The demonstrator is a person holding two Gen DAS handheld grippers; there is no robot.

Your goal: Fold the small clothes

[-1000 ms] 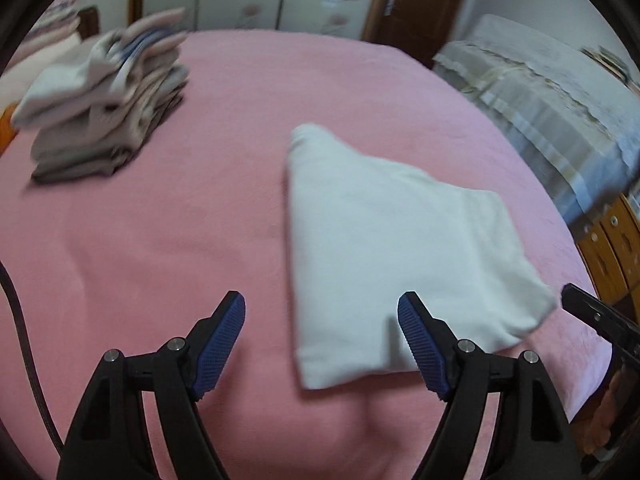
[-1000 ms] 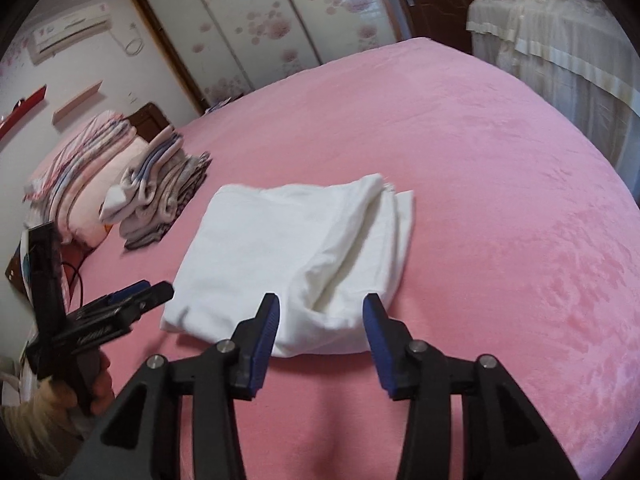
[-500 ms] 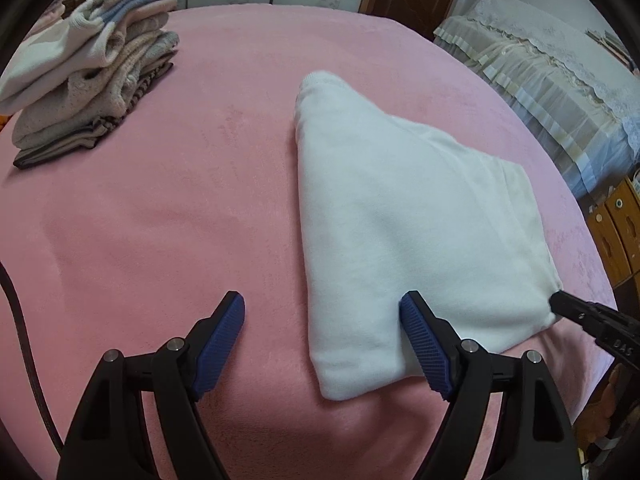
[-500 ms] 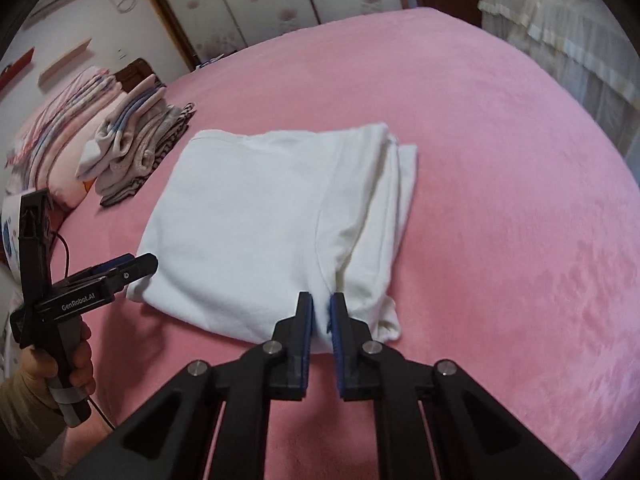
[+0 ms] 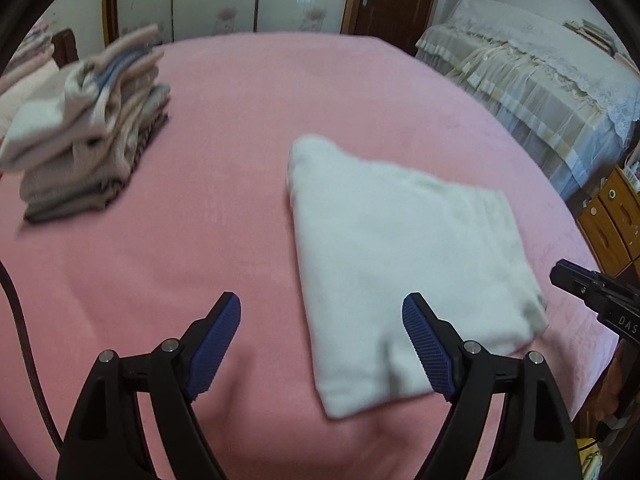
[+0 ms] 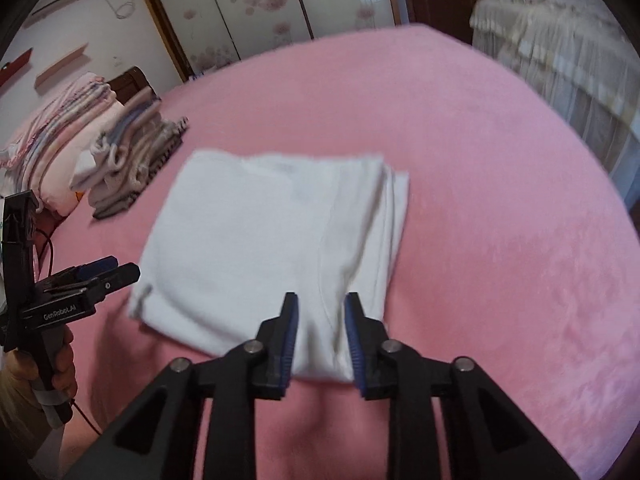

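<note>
Pink bed cover [image 6: 480, 184] fronts floral wardrobe doors [image 6: 248, 4].

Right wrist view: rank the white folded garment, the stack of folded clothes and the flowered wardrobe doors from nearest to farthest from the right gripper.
From the right gripper:
1. white folded garment, directly ahead, its near edge between the fingers.
2. stack of folded clothes, farther back on the left of the pink bed.
3. flowered wardrobe doors, beyond the bed at the back wall.

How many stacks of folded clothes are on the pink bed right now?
2: one stack near the far left of the pink bed, and a second, pinker pile behind it. More may be out of view.
</note>
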